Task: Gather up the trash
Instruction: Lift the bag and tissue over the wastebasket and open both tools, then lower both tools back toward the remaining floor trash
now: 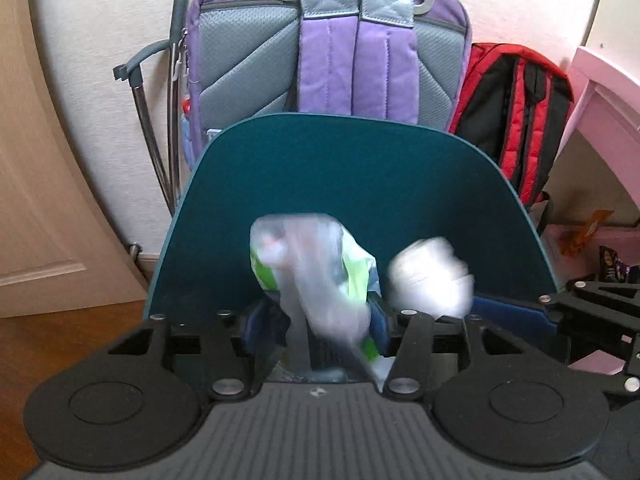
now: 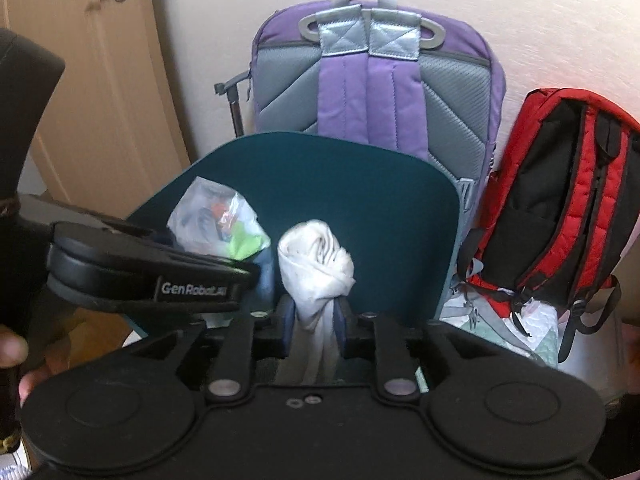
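- My left gripper (image 1: 320, 320), jaws parted, loosely brackets a crumpled clear plastic bag (image 1: 316, 268) over the teal bin lid (image 1: 352, 168), ready for dropping, I judge.
- My right gripper (image 2: 314, 320), jaws slightly apart, flanks a twisted white tissue wad (image 2: 316, 264).

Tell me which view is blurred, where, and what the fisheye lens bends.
Left wrist view: motion blur smears the clear plastic bag of scraps and the crumpled white tissue wad; the purple and grey backpack stays sharp. Right wrist view: both sharp, tissue wad crisp. Both views: the beige wooden door bows, corners vignette dark.
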